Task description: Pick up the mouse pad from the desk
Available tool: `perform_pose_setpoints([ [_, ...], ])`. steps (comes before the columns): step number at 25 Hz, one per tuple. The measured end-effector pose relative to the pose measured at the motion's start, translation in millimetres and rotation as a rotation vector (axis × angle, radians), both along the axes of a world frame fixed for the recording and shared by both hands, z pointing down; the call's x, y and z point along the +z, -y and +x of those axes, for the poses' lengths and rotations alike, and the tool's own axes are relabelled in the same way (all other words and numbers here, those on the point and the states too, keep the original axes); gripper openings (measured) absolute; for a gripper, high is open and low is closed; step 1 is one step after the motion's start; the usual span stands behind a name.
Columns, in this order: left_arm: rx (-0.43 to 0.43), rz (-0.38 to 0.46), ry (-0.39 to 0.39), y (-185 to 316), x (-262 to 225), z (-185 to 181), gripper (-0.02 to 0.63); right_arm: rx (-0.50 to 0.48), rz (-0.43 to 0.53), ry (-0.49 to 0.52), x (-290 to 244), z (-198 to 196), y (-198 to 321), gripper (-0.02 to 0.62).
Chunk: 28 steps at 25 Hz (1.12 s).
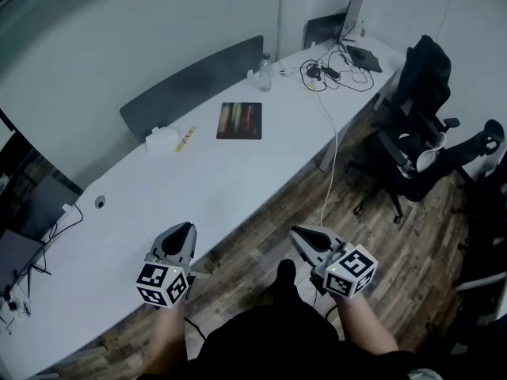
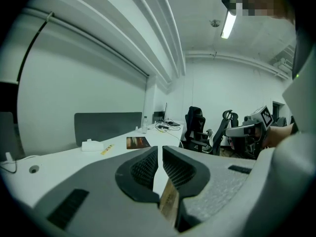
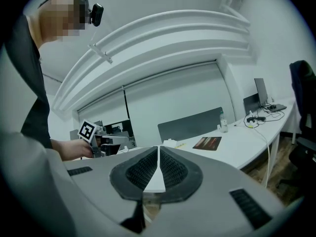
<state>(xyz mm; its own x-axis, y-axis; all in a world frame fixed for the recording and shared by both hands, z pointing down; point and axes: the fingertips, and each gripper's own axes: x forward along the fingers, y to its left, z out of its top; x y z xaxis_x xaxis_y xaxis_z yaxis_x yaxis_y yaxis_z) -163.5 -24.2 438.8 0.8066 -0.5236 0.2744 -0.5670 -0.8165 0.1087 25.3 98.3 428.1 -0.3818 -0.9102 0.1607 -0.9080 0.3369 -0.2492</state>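
approach step, by the look of it. both tools hang off the near side of the long white desk, well apart from the pad.

- left gripper: jaws all but closed, only a thin slit between the ribbed pads, nothing in it.
- right gripper: jaws closed tip to tip, empty.
- target: flat rectangular mouse pad with a dark, brown-orange streaked print. it lies far along the desk, towards the grey divider panel, with a thin yellow strip and a small white box near its left. bare desk lies on its near side.

how to do it well, as i judge it:
- you'll want to close the distance first, then open one gripper before you reach the pad.
- the pad looks thin and lies flush, so a straight-down pinch will probably find nothing to bite. come in low at the near edge or a corner and work one jaw under it.
- it will likely flop when lifted; take a deep bite.
- steer clear of the box and the strip.
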Motion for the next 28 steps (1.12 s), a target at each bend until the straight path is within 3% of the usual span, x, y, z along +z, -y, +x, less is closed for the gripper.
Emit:
perform_pose_setpoints([
  [6, 0.007, -0.026, 0.025, 36, 3, 76, 0.035, -0.042, -0.021, 0.017, 7, 69, 51, 0.017],
  [16, -0.045, -0.028, 0.078, 80, -1, 146, 0.035, -0.084, -0.026, 0.037, 11, 151, 107, 0.017],
  [22, -0.062, 0.000, 0.074, 92, -11, 170, 0.035, -0.115, -0.044, 0.042, 14, 169, 116, 0.017],
  [28, -0.095, 0.015, 0.055, 113, -13, 164, 0.035, -0.114, -0.043, 0.029, 14, 171, 136, 0.017],
])
